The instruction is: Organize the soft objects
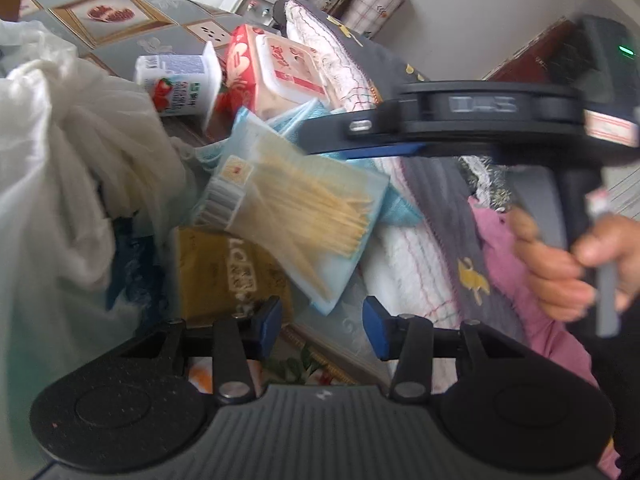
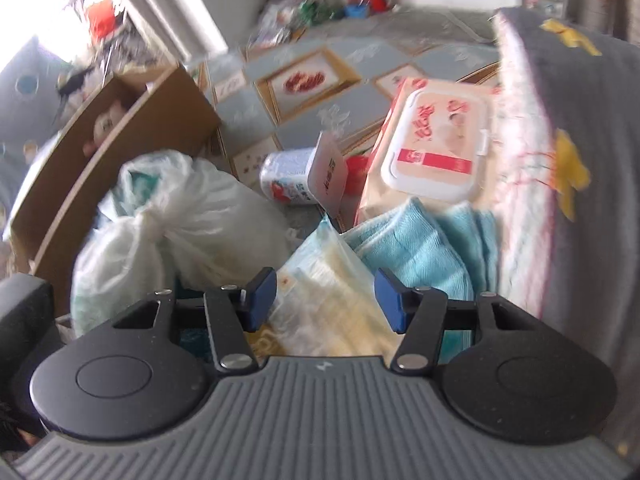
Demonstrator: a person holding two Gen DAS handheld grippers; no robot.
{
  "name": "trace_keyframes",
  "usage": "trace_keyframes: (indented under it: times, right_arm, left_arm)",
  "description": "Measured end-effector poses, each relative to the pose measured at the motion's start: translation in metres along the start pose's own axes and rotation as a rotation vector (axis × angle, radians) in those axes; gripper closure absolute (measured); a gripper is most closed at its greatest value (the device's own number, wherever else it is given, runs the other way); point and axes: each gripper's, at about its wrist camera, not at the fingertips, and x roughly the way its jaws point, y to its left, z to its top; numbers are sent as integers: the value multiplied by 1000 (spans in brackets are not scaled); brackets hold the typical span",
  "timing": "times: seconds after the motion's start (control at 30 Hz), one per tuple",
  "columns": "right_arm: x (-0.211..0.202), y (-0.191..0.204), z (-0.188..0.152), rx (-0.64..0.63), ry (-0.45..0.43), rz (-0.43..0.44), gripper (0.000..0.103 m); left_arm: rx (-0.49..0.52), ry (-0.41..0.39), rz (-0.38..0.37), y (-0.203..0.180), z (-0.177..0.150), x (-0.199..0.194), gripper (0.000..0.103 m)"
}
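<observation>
A clear bag of thin wooden sticks lies on a pile of soft goods, over a light blue towel and a yellow-brown packet. My right gripper hangs open just above that bag, its blue pads on either side and not pressing on it. My left gripper is open with nothing between its fingers, just short of the bag's near corner. The left wrist view shows the right gripper's black body from the side, held by a hand. A knotted white plastic bag sits to the left.
A pack of wet wipes and a tipped strawberry yogurt cup lie behind the pile. A folded grey and white quilt fills the right side. An open cardboard box stands at the left on the patterned tablecloth.
</observation>
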Motion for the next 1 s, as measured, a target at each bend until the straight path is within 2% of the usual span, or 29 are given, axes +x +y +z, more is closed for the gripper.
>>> trace_keyframes:
  times: [0.2,0.33,0.4,0.5,0.53,0.57,0.73,0.87,1.0]
  right_arm:
    - [33,-6,10,-23,85,17,43]
    - [43,-3,7,-31,151,35,42]
    - [42,3,4,-55,159,12,44]
    - [36,6,-3,-46,160,-18,58]
    - [34,6,-5,-32,159,-16,68]
    - [32,6,-9,-11,155,-15,73]
    - [12,-1,-28,109,102,-23,84]
    - [-12,-12,-42,222,36,11,85]
    - [-45,-13,-58,285,-44,27,85]
  left_arm:
    - [3,3,5,-2,10,10,58]
    - [11,-3,6,-2,10,11,58]
    - [17,-5,7,-3,10,11,58]
    - [26,-4,10,-3,8,10,58]
    - [27,-4,10,-3,8,10,57]
    - [28,-4,9,-4,8,10,57]
    - [30,1,-9,-4,7,9,44]
    - [15,8,-8,-8,6,7,41]
    - [-8,2,-53,-10,3,-4,39]
